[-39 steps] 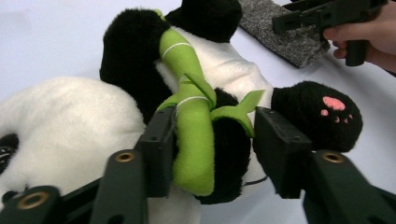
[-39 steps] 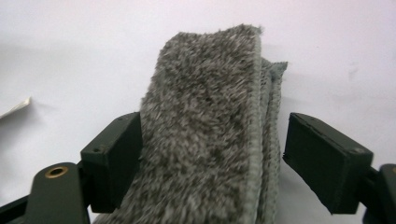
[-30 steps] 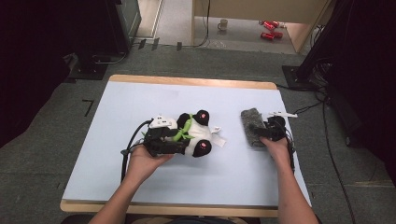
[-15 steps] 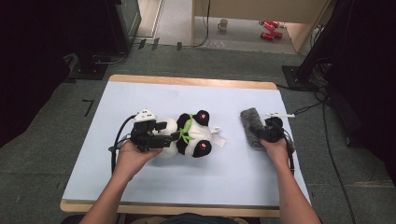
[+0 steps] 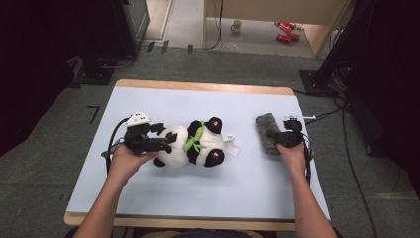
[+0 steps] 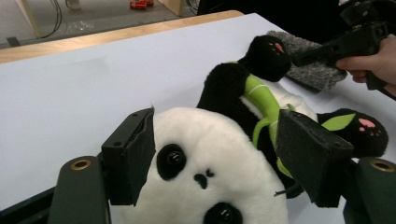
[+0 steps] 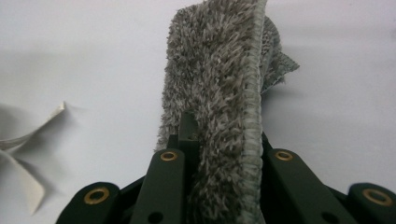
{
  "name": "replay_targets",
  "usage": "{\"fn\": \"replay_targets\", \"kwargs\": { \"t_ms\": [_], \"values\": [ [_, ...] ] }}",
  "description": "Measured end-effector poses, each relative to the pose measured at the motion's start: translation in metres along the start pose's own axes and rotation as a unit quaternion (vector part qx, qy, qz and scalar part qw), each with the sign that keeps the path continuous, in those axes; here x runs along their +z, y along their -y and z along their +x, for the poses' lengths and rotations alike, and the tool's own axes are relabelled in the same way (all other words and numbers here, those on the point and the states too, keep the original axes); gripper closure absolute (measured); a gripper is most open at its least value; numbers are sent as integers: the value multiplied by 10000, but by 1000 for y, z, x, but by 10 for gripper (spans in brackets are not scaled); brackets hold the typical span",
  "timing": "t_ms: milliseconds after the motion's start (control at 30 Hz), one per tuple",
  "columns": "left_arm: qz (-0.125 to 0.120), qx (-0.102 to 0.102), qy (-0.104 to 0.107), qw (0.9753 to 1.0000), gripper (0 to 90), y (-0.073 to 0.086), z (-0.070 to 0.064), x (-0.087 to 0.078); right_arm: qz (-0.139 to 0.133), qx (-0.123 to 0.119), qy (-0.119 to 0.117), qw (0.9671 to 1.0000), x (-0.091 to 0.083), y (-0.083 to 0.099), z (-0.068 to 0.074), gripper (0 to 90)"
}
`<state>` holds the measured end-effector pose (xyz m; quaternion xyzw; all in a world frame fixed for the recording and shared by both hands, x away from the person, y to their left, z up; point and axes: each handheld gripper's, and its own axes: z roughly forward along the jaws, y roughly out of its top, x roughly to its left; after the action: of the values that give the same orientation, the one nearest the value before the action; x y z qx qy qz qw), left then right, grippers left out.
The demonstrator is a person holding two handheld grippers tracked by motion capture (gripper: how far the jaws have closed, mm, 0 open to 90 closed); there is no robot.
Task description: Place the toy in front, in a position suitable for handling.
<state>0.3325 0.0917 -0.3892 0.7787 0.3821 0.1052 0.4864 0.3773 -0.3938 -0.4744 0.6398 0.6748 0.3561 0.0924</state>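
Observation:
A black and white panda toy (image 5: pixel 195 145) with a green scarf lies on its back on the white table top (image 5: pixel 198 99), head toward the left. My left gripper (image 5: pixel 166 138) holds the head: in the left gripper view its jaws (image 6: pixel 219 126) press on both sides of the panda's face (image 6: pixel 210 196). To the right lies a grey fuzzy cloth (image 5: pixel 266 131). My right gripper (image 5: pixel 275 135) is shut on its near edge. In the right gripper view the cloth (image 7: pixel 215 70) stands folded between the closed jaws (image 7: pixel 222 144).
The panda's white tag (image 5: pixel 231 145) points toward the cloth and appears as white tag (image 7: pixel 23 154) at the left of the right gripper view. On the floor beyond the table are a mug (image 5: pixel 237 25), red items (image 5: pixel 285 29) and black stands (image 5: pixel 109 59).
My left gripper has moved left across the table and the panda has slid left with it. The right gripper and the cloth have stayed about where they were.

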Motion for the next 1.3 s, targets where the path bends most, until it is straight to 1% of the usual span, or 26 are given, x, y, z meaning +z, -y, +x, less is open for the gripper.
{"fn": "replay_targets", "kwargs": {
  "t_ms": [33, 67, 133, 233, 300, 333, 400, 433, 467, 500, 533, 567, 600, 633, 733, 767, 833, 867, 967, 1033, 1067, 1100, 1133, 1167, 1267, 1300],
  "values": [
    [19, -18, -10, 10000, 287, 1, 2, 1, 83, 35, -11, 10000, -2, -3, 1, 769],
    [39, -61, -29, 10000, 288, 1, 5, 2, 89, 33, -44, 9999, -4, -7, 3, 769],
    [35, -103, -20, 9999, 288, 1, 7, 3, -53, -45, -150, 9999, -12, -11, 11, 769],
    [118, -2, -73, 9999, 289, 4, 8, 3, -225, -298, -183, 9991, -22, -15, 26, 772],
    [124, 56, -127, 9998, 289, 4, 9, 2, -194, -314, -186, 9991, -25, -16, 35, 778],
    [96, 53, -123, 9999, 289, 4, 10, 1, -154, -397, -151, 9990, -26, -17, 39, 778],
    [94, 47, -71, 9999, 290, 4, 11, 1, -108, -674, -219, 9974, -28, -17, 48, 777],
    [112, 54, -56, 9999, 289, 5, 11, 0, -149, -817, -171, 9964, -30, -18, 53, 777],
    [163, 105, -79, 9998, 288, 5, 11, 0, -219, -917, -187, 9954, -32, -19, 57, 775],
    [167, 158, -123, 9997, 287, 7, 11, -1, -288, -926, -222, 9950, -35, -20, 61, 775],
    [184, 169, -172, 9995, 287, 8, 12, -2, -289, -854, -339, 9954, -36, -20, 64, 774],
    [194, 162, -210, 9995, 288, 10, 13, -2, -233, -712, -408, 9964, -37, -19, 66, 772],
    [186, 170, -216, 9994, 287, 11, 15, -2, -83, -625, -349, 9974, -37, -20, 69, 773],
    [179, 177, -224, 9994, 288, 12, 16, -2, -27, -590, -314, 9978, -37, -20, 71, 774],
    [193, 49, -154, 9997, 288, 15, 20, -3, -265, -737, -289, 9965, -40, -22, 76, 773],
    [198, 49, -147, 9997, 287, 17, 21, -2, -277, -763, -320, 9962, -42, -23, 77, 773],
    [216, 110, -170, 9996, 285, 20, 21, -1, -426, -986, -382, 9935, -43, -26, 82, 773],
    [223, 104, -154, 9996, 285, 22, 21, -1, -399, -970, -388, 9937, -43, -27, 84, 773],
    [253, 97, -177, 9995, 283, 25, 19, 1, -331, -975, -519, 9933, -42, -32, 91, 773],
    [232, 81, -155, 9996, 280, 29, 14, 0, -307, -930, -726, 9925, -43, -34, 96, 771],
    [243, 93, -126, 9996, 282, 30, 11, 1, -291, -975, -788, 9917, -42, -34, 100, 769],
    [347, 145, -120, 9992, 283, 30, 8, 2, -266, -1021, -845, 9908, -42, -34, 103, 767],
    [416, 239, -179, 9987, 283, 30, 5, 3, -230, -1089, -890, 9898, -41, -34, 107, 765],
    [419, 320, -234, 9983, 283, 30, 2, 4, -198, -1133, -931, 9890, -40, -34, 110, 764],
    [365, 195, -38, 9991, 282, 31, -3, 8, -101, -1335, -894, 9869, -39, -33, 117, 759],
    [353, 194, -19, 9992, 266, 33, -4, 10, -69, -1384, -900, 9863, -39, -32, 119, 760]
  ]
}}
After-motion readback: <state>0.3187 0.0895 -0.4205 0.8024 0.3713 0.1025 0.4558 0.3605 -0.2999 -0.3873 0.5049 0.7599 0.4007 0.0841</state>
